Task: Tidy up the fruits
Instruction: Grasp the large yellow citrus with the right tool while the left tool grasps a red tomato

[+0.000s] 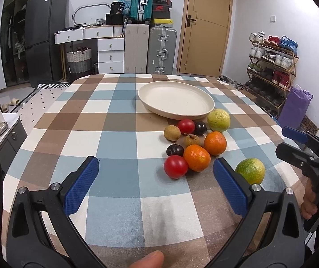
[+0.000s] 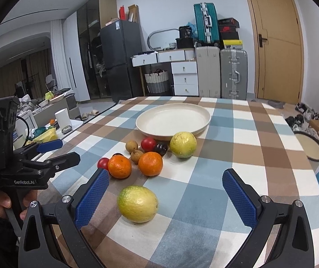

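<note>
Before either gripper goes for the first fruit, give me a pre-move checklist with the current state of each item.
1. Left gripper open and holding nothing: ok.
2. Right gripper open and holding nothing: ok.
3. Cream plate bare and ready to take fruit: ok.
4. All fruit off the plate, on the checked tablecloth: ok, nothing sorted yet.
5. Nearest green-yellow citrus stands apart from the cluster, between the right gripper's fingers in its view: ok for a clean grasp.
6. Near orange touches the red tomato and crowds the dark fruit: not ok, neighbours may roll.
</note>
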`<move>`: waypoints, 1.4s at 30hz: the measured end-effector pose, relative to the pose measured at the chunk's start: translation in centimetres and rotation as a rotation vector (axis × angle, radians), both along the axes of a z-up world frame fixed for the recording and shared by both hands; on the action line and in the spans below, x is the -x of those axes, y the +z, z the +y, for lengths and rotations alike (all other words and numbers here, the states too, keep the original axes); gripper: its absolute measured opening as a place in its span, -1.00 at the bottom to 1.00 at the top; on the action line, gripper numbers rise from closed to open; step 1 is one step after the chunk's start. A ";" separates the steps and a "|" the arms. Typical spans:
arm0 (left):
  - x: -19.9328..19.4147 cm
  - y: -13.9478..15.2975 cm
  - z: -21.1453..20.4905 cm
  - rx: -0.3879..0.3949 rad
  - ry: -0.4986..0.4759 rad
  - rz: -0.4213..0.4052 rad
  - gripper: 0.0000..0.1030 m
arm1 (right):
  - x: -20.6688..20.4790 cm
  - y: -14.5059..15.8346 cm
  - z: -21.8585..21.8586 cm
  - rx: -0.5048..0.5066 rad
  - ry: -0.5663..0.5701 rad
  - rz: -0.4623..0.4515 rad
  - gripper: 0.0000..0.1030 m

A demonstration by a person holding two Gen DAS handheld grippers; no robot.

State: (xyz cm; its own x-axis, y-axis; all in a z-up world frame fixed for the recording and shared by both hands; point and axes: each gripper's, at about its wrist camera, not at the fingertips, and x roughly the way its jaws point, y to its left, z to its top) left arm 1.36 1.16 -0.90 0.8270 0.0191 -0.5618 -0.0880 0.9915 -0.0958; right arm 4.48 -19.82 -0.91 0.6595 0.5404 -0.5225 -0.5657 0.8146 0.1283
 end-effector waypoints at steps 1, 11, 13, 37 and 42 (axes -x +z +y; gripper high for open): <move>0.0 0.0 0.0 -0.002 0.002 0.003 0.98 | -0.3 -0.1 0.0 0.002 0.002 0.016 1.00; -1.6 -1.2 0.2 0.048 -0.035 0.118 0.98 | -1.2 -2.2 2.1 0.099 0.083 0.193 0.99; -1.9 -1.4 0.0 0.047 -0.041 0.139 0.98 | -1.3 -2.7 2.3 0.106 0.088 0.210 0.98; -5.6 -3.9 -0.2 0.026 -0.069 0.276 0.55 | -2.0 -4.2 4.3 0.114 0.145 0.313 0.05; -6.4 -4.0 -0.3 0.043 -0.094 0.287 0.55 | -1.9 -3.4 3.8 0.097 0.130 0.285 0.05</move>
State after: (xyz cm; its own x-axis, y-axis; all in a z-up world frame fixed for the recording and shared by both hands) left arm 7.79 0.87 -4.93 0.6311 -0.0786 -0.7717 -0.0261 0.9921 -0.1224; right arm 6.43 -16.06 -4.33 0.4082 0.5492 -0.7292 -0.6179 0.7542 0.2221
